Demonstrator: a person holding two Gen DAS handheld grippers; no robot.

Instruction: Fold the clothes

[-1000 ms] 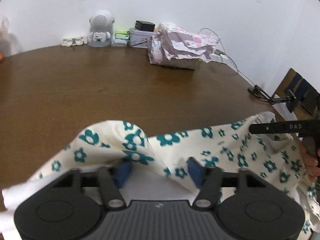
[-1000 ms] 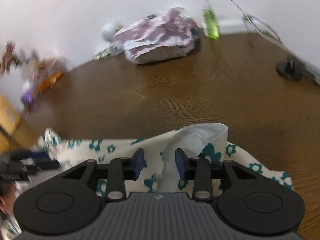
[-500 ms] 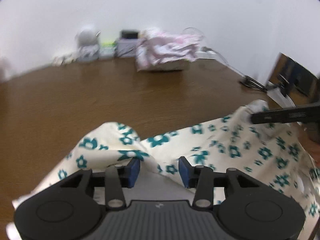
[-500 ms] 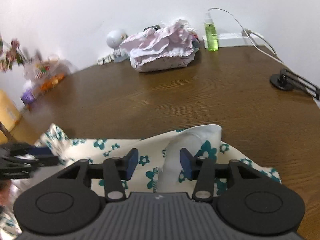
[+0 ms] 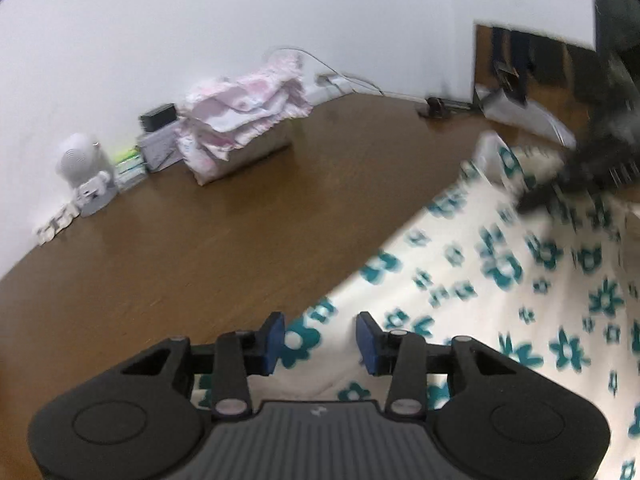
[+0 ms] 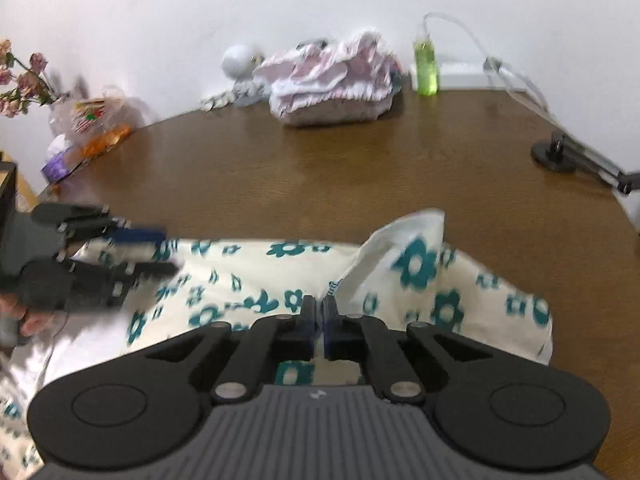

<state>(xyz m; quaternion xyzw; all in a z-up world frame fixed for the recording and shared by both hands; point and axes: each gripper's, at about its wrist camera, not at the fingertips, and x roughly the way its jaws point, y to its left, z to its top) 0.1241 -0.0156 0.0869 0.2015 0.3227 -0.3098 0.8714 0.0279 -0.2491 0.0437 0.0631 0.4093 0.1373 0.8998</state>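
Brown wooden table [image 6: 360, 168], white wall [image 6: 200, 8], right fingers [image 6: 319, 310] pinching floral garment [image 6: 248, 272], left fingers [image 5: 320, 338] parted over it.

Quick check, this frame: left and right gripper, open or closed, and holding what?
Left gripper: open, the floral garment lies between its pads, not pinched.
Right gripper: closed on a fold of the floral garment.

Floral garment [image 5: 500, 264] blurred, edge-cropped
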